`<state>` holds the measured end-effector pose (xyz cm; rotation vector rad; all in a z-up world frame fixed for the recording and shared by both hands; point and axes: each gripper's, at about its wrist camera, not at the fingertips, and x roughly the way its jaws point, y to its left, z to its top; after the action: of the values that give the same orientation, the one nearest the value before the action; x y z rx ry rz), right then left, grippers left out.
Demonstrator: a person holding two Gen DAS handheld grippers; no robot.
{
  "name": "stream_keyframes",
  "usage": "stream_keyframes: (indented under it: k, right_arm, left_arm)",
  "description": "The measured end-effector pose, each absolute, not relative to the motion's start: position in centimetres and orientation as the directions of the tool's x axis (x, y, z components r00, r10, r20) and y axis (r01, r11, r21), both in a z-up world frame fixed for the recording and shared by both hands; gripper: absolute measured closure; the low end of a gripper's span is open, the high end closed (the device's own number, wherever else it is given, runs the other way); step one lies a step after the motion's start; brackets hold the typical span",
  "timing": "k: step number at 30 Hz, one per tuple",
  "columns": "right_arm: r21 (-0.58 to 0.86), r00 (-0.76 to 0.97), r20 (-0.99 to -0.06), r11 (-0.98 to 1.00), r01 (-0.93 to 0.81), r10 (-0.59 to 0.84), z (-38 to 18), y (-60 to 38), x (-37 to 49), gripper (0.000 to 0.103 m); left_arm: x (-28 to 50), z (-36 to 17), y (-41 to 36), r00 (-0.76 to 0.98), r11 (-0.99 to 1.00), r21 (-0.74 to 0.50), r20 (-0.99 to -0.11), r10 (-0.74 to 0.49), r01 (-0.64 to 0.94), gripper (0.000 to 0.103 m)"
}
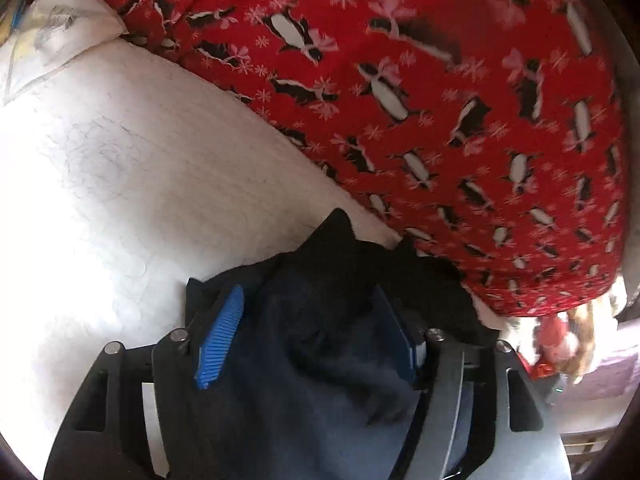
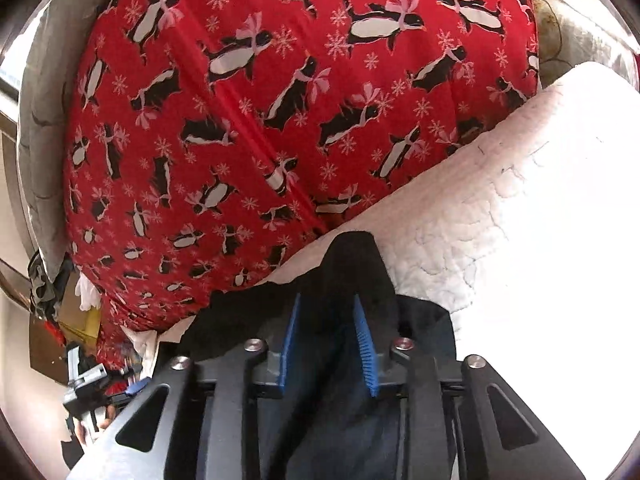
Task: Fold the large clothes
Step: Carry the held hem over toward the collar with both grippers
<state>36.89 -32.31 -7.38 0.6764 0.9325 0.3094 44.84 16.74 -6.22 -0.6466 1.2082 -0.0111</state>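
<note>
A dark navy garment (image 1: 320, 360) lies on a white quilted bed cover (image 1: 120, 160), beside a red cloth printed with penguins (image 1: 440, 100). My left gripper (image 1: 306, 296) stands open over it. Its blue pads (image 1: 220, 336) are wide apart, and the dark cloth bunches loosely between them. In the right wrist view the same dark garment (image 2: 352, 264) rises in a peak in front of my right gripper (image 2: 327, 298). That gripper's pads (image 2: 366, 348) are a narrow gap apart with cloth between them, and their ribbed faces are bare. The red penguin cloth (image 2: 260, 120) fills the far side, next to the white cover (image 2: 520, 220).
A white printed pillow (image 1: 68, 20) sits at the far left corner. A grey cushion (image 2: 44, 120) borders the red cloth on the left. Mixed clutter lies past the bed's edge (image 1: 560, 344) and low at the left (image 2: 88, 376).
</note>
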Motion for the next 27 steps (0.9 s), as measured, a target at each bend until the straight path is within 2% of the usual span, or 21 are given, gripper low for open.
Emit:
stream_keyframes:
  k: [3, 4, 5, 6, 7, 9, 12, 15, 16, 17, 18, 19, 22, 24, 25, 26, 27]
  right_arm:
    - [0.654, 0.565, -0.636, 0.756, 0.033, 0.526, -7.3, -32.1, 36.6, 0.063]
    - [0.653, 0.563, -0.638, 0.756, 0.034, 0.526, -7.3, -31.9, 36.7, 0.06]
    - [0.652, 0.563, -0.64, 0.757, 0.038, 0.523, -7.3, -32.0, 36.7, 0.059]
    - [0.651, 0.561, -0.643, 0.758, 0.042, 0.521, -7.4, -31.7, 36.9, 0.059]
    - [0.651, 0.559, -0.647, 0.758, 0.049, 0.519, -7.4, -31.5, 37.1, 0.059]
    - [0.666, 0.586, -0.628, 0.743, 0.064, 0.513, -7.1, -32.2, 36.9, 0.058]
    - [0.707, 0.621, -0.591, 0.701, 0.092, 0.515, -7.4, -33.3, 36.5, 0.041]
    - [0.696, 0.578, -0.619, 0.713, 0.088, 0.532, -8.0, -33.2, 36.8, 0.04]
    - [0.697, 0.56, -0.611, 0.715, 0.047, 0.559, -7.8, -32.8, 36.9, 0.051]
    - [0.687, 0.558, -0.602, 0.726, -0.001, 0.571, -7.3, -32.4, 36.9, 0.081]
    - [0.661, 0.572, -0.604, 0.75, -0.031, 0.555, -6.7, -32.2, 36.8, 0.099]
    - [0.632, 0.605, -0.597, 0.774, -0.05, 0.527, -5.7, -32.3, 36.5, 0.097]
    - [0.671, 0.676, -0.528, 0.74, -0.039, 0.514, -4.9, -33.8, 36.0, 0.097]
    - [0.654, 0.629, -0.6, 0.756, 0.032, 0.493, -6.5, -34.0, 37.1, 0.097]
    - [0.588, 0.561, -0.695, 0.805, 0.083, 0.45, -8.1, -33.3, 37.8, 0.096]
    - [0.557, 0.51, -0.74, 0.825, 0.1, 0.438, -9.1, -32.8, 38.2, 0.096]
    - [0.562, 0.52, -0.732, 0.821, 0.096, 0.44, -9.1, -32.9, 38.0, 0.096]
  left_arm:
    - [45.3, -8.1, 15.2, 0.325, 0.828, -0.465, -0.872, -0.366, -0.313, 0.037]
    - [45.1, -8.1, 14.7, 0.33, 0.845, -0.446, -0.877, -0.348, -0.294, 0.04]
    - [44.7, -7.5, 13.9, 0.347, 0.881, -0.396, -0.89, -0.297, -0.261, 0.051]
    - [44.5, -6.9, 13.1, 0.36, 0.917, -0.332, -0.902, -0.239, -0.223, 0.086]
    - [44.5, -6.7, 12.7, 0.356, 0.929, -0.305, -0.909, -0.218, -0.209, 0.1]
    - [43.9, -5.8, 13.8, 0.407, 0.901, -0.34, -0.888, -0.214, -0.268, 0.1]
    - [43.5, -4.8, 17.5, 0.478, 0.817, -0.47, -0.832, -0.282, -0.335, 0.1]
    - [43.7, -5.6, 19.0, 0.475, 0.765, -0.521, -0.819, -0.323, -0.378, 0.101]
    - [43.8, -6.0, 19.0, 0.47, 0.763, -0.517, -0.823, -0.319, -0.388, 0.1]
    - [43.9, -6.4, 19.0, 0.471, 0.758, -0.519, -0.823, -0.318, -0.396, 0.1]
    - [43.9, -6.8, 19.2, 0.473, 0.745, -0.53, -0.819, -0.325, -0.406, 0.1]
    - [43.8, -7.3, 19.5, 0.476, 0.727, -0.544, -0.813, -0.335, -0.418, 0.1]
    - [43.5, -9.2, 20.0, 0.441, 0.72, -0.525, -0.834, -0.331, -0.454, 0.098]
    - [43.3, -10.3, 20.1, 0.425, 0.707, -0.522, -0.841, -0.335, -0.476, 0.094]
    - [43.1, -10.3, 20.3, 0.431, 0.7, -0.532, -0.835, -0.341, -0.477, 0.093]
    - [42.8, -10.1, 20.6, 0.432, 0.693, -0.542, -0.83, -0.352, -0.475, 0.091]
    - [42.5, -9.6, 20.9, 0.436, 0.69, -0.552, -0.823, -0.364, -0.467, 0.091]
